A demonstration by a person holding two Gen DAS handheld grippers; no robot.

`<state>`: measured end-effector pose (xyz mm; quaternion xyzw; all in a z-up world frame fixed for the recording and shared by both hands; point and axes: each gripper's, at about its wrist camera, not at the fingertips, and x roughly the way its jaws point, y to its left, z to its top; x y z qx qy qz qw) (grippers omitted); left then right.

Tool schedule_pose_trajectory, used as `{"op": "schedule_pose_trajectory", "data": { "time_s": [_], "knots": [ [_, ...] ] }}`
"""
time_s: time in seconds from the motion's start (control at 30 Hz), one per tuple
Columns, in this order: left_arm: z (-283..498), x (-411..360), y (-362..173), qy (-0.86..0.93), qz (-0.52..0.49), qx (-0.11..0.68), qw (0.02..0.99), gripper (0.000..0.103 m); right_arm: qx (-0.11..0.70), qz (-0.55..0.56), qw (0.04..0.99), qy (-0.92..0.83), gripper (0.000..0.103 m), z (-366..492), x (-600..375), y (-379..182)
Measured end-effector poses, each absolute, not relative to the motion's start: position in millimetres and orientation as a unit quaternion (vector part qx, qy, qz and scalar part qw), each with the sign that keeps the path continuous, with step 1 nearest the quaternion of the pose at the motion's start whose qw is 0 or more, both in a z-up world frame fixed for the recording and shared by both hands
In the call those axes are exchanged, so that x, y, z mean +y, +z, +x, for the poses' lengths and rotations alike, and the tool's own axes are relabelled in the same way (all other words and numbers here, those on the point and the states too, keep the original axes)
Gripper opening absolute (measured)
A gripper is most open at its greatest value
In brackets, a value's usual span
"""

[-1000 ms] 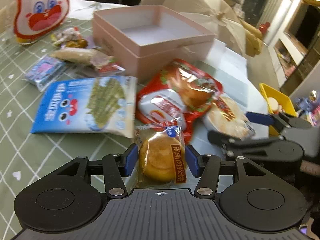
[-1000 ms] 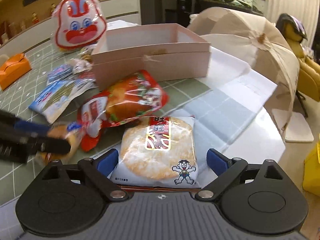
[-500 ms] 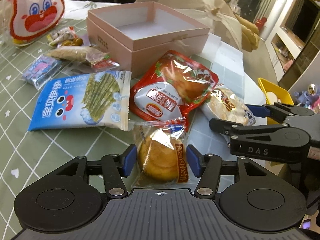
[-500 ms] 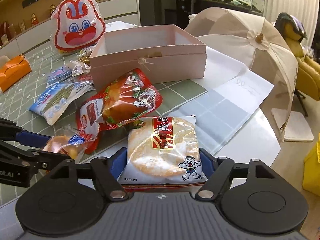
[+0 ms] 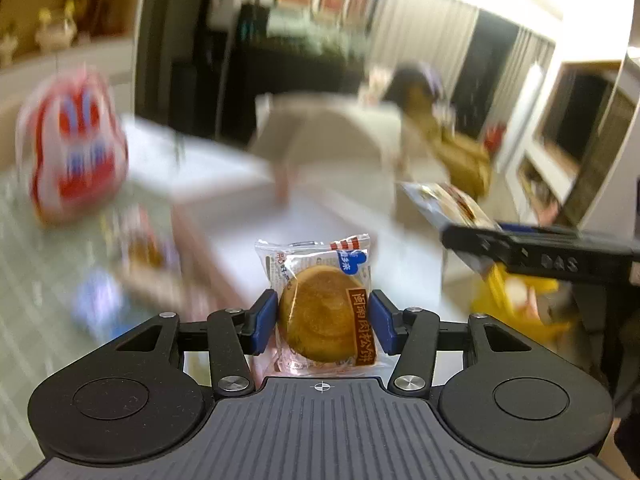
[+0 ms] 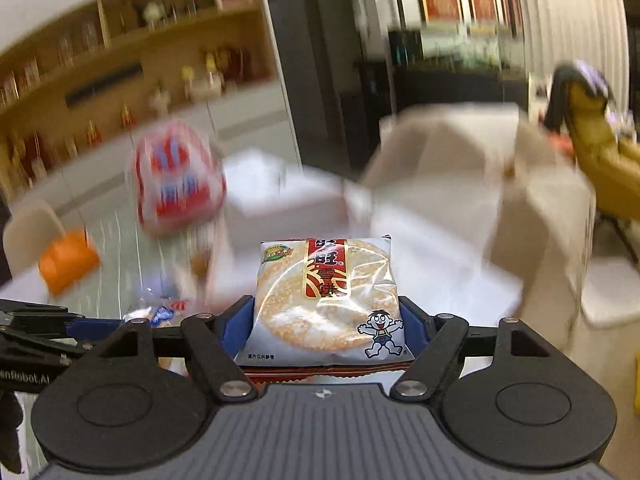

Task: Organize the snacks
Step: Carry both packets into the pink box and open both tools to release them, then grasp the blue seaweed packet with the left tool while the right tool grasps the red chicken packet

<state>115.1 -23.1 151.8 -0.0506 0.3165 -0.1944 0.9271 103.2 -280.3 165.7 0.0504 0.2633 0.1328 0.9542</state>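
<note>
My left gripper [image 5: 322, 322] is shut on a golden round pastry in a clear wrapper [image 5: 320, 320] and holds it up above the table. My right gripper [image 6: 326, 328] is shut on a white pack of rice crackers with a cartoon boy [image 6: 326, 300], also lifted. The pink open box [image 5: 320, 216] lies blurred beyond the pastry; it also shows in the right wrist view [image 6: 288, 204]. In the left wrist view the right gripper [image 5: 536, 254] with its pack is at the right.
A red and white rabbit-face bag [image 5: 72, 160] stands at the far left of the green checked tablecloth [image 5: 36, 280]. Blurred snack packs [image 5: 136, 264] lie left of the box. An orange object [image 6: 68, 260] sits at the left. A beige folded umbrella [image 6: 460, 168] is behind.
Both grippers have closed on their packs and lifted them off the table. Both views now tilt up and are blurred with motion.
</note>
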Motion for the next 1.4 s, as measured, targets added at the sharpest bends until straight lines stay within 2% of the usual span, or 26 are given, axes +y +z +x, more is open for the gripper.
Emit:
{"op": "schedule_pose_trajectory", "data": {
  "time_s": [0.07,0.17,0.27,0.37,0.53,0.7,0.8,0.87,0.93,0.97,1.03,1.1,1.2,1.27,1.4],
  "knots": [
    [154,-16,167,-0.195,-0.082,0.308,0.927,0.056,0.254,0.047,0.956,0.141,0.075,131,-279,188],
    [238,-10,147,-0.212,-0.141,0.359,0.898,0.056,0.262,0.017,0.954,0.144,0.075,182,-264,191],
    [316,-16,90,-0.195,-0.154,0.439,0.863,0.056,0.306,0.014,0.940,0.151,0.075,226,-245,158],
    [336,-17,68,-0.158,-0.120,0.422,0.885,0.053,0.332,0.025,0.932,0.146,0.076,255,-229,114],
    [323,1,72,-0.145,-0.143,0.398,0.894,0.053,0.420,0.103,0.886,0.167,0.077,281,-223,70],
    [255,22,95,-0.151,-0.139,0.346,0.915,0.053,0.364,0.097,0.916,0.135,0.077,241,-238,86],
    [202,31,91,-0.151,-0.159,0.330,0.918,0.053,0.332,0.097,0.933,0.101,0.087,194,-256,89],
    [177,30,79,-0.145,-0.154,0.336,0.918,0.053,0.345,0.110,0.927,0.098,0.087,169,-262,74],
    [173,23,61,-0.148,-0.146,0.377,0.903,0.053,0.374,0.115,0.914,0.107,0.087,159,-262,55],
    [174,19,50,-0.146,-0.142,0.402,0.893,0.053,0.389,0.111,0.908,0.105,0.086,158,-258,44],
    [177,12,41,-0.144,-0.126,0.413,0.890,0.053,0.394,0.099,0.908,0.105,0.075,159,-251,33],
    [180,5,41,-0.140,-0.102,0.410,0.896,0.053,0.390,0.083,0.911,0.103,0.073,166,-240,27],
    [185,-3,44,-0.145,-0.084,0.426,0.889,0.053,0.408,0.071,0.901,0.126,0.058,176,-228,23],
    [181,-6,45,-0.151,-0.073,0.436,0.884,0.052,0.409,0.058,0.899,0.142,0.055,168,-218,26],
    [170,-6,35,-0.165,-0.069,0.450,0.875,0.050,0.416,0.067,0.888,0.187,0.054,136,-214,25]
  ]
}}
